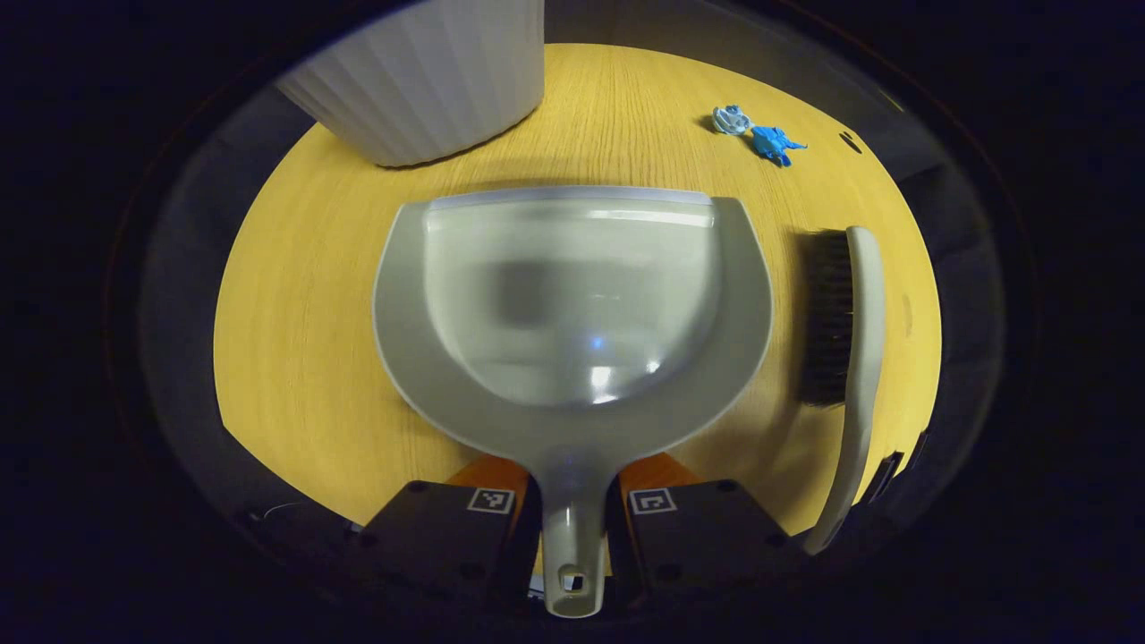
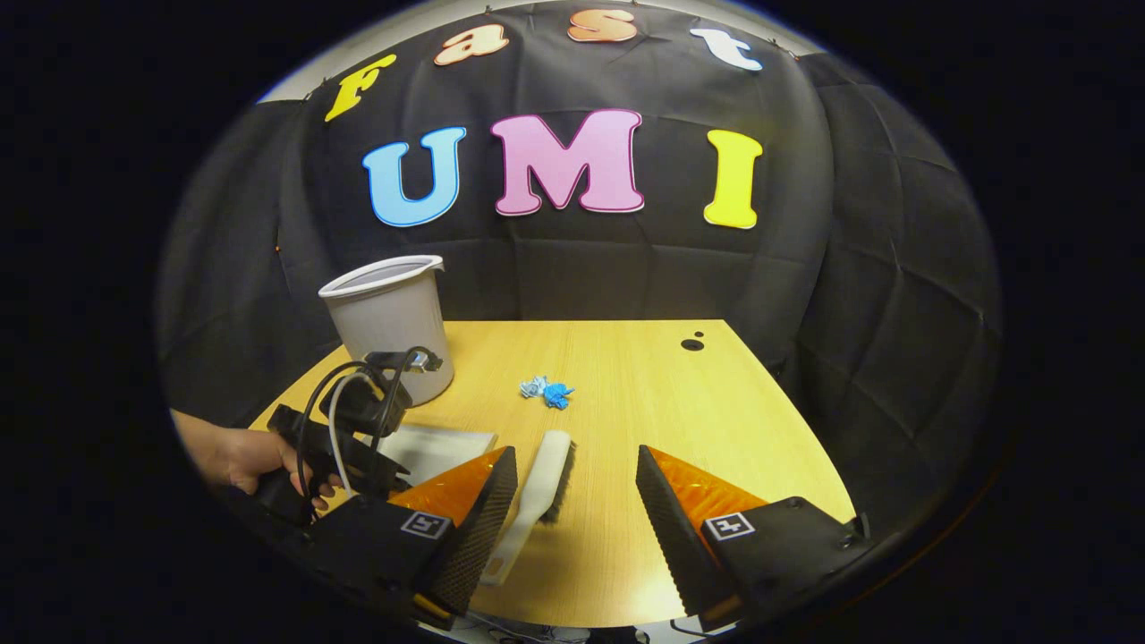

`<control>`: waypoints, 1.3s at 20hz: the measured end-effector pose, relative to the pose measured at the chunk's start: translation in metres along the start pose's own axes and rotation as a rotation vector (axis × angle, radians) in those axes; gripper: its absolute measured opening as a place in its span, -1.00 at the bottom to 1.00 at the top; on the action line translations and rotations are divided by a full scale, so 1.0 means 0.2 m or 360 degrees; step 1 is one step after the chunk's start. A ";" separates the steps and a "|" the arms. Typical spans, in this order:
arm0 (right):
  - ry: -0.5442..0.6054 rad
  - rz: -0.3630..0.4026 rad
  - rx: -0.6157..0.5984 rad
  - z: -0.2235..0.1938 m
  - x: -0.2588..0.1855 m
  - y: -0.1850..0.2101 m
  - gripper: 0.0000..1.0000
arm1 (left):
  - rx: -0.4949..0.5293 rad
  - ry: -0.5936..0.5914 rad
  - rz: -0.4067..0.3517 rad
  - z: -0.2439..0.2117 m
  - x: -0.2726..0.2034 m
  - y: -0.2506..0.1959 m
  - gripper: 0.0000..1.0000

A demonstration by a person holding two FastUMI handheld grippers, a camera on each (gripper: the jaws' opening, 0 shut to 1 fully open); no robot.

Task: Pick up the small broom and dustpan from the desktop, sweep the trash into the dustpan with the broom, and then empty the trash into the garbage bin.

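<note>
Wooden desk (image 2: 626, 358), bin (image 2: 394, 322) at far left corner. Left gripper (image 1: 572, 514) clamped on dustpan (image 1: 572, 295) handle, pan flat for sweeping. Right gripper (image 2: 572, 510) jaws apart above broom (image 2: 537, 492), likely lining up to grab. Trash (image 2: 547, 391) mid-desk, beyond broom.

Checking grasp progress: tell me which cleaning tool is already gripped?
The dustpan: the left gripper clamps its handle, while the broom lies loose.
</note>
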State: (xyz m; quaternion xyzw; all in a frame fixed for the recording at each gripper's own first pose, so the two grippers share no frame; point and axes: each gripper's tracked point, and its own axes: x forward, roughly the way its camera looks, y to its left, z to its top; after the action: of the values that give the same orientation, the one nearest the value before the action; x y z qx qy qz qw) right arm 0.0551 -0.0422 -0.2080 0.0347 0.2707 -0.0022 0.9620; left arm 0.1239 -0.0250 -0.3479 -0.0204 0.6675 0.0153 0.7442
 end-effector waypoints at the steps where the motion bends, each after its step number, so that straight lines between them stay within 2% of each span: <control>1: 0.0042 0.0006 -0.0015 -0.03 0.01 0.01 0.75 | -0.0002 -0.0001 -0.0007 0.00 0.00 0.00 -0.39; 2: 0.0082 0.0013 -0.0030 -0.04 0.02 0.02 0.75 | 0.0008 0.0001 -0.0009 0.00 0.00 0.00 -0.42; 3: 0.0133 0.0013 -0.0041 -0.06 0.02 0.02 0.66 | 0.0020 -0.0004 -0.0008 0.00 0.01 0.01 -0.40; 4: 0.0221 0.0011 -0.0052 -0.10 0.03 0.03 0.75 | 0.0022 -0.0013 -0.0011 0.00 0.01 0.01 -0.39; 6: 0.0411 0.0050 -0.0055 -0.21 0.04 0.09 0.67 | 0.0030 -0.0031 -0.0016 0.00 0.01 0.01 -0.40; 7: 0.0500 0.0052 -0.0049 -0.25 0.04 0.13 0.75 | 0.0031 -0.0054 -0.0025 0.00 0.01 0.02 -0.42; 8: 0.0582 0.0055 -0.0025 -0.28 0.07 0.15 0.67 | 0.0023 -0.0075 -0.0040 0.01 0.00 0.02 -0.42; 10: 0.0765 0.0030 0.0047 -0.37 0.12 0.20 0.75 | 0.0007 -0.0115 -0.0079 0.02 0.01 0.03 -0.40; 12: 0.0915 -0.0032 0.0058 -0.48 0.17 0.17 0.67 | -0.0022 -0.0137 -0.0122 0.02 0.00 0.04 -0.40; 13: 0.0996 -0.0049 0.0070 -0.54 0.21 0.18 0.75 | -0.0025 -0.0148 -0.0136 0.01 -0.01 0.04 -0.42; 14: 0.1061 -0.0072 0.0080 -0.59 0.23 0.20 0.75 | -0.0022 -0.0160 -0.0143 0.01 -0.01 0.05 -0.42; 15: 0.1122 -0.0109 0.0102 -0.63 0.26 0.20 0.65 | -0.0022 -0.0171 -0.0148 0.02 -0.01 0.05 -0.42; 16: 0.1170 -0.0144 0.0136 -0.66 0.29 0.21 0.70 | -0.0026 -0.0182 -0.0151 0.01 -0.01 0.05 -0.40; 17: 0.1228 -0.0199 0.0174 -0.72 0.31 0.20 0.60 | -0.0029 -0.0188 -0.0152 0.01 0.00 0.04 -0.40; 18: 0.1293 -0.0249 0.0224 -0.75 0.31 0.20 0.67 | -0.0029 -0.0189 -0.0150 0.01 0.00 0.04 -0.42; 22: 0.1429 -0.0330 0.0291 -0.87 0.38 0.17 0.65 | -0.0019 -0.0185 -0.0146 0.01 0.00 0.04 -0.42; 23: 0.1461 -0.0339 0.0357 -0.89 0.39 0.17 0.56 | -0.0023 -0.0184 -0.0146 0.01 -0.01 0.04 -0.42; 25: 0.1518 -0.0361 0.0462 -0.92 0.40 0.17 0.24 | -0.0018 -0.0183 -0.0139 0.00 -0.01 0.04 -0.42; 26: 0.1531 -0.0356 0.0443 -0.93 0.41 0.16 0.31 | -0.0013 -0.0183 -0.0135 0.00 -0.01 0.04 -0.40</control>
State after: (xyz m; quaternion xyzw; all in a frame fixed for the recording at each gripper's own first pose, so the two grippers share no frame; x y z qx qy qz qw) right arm 0.0285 0.0037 -0.4067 0.1304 0.6818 -0.1250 0.7088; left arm 0.1228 -0.0170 -0.3466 -0.0507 0.6221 -0.0123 0.7812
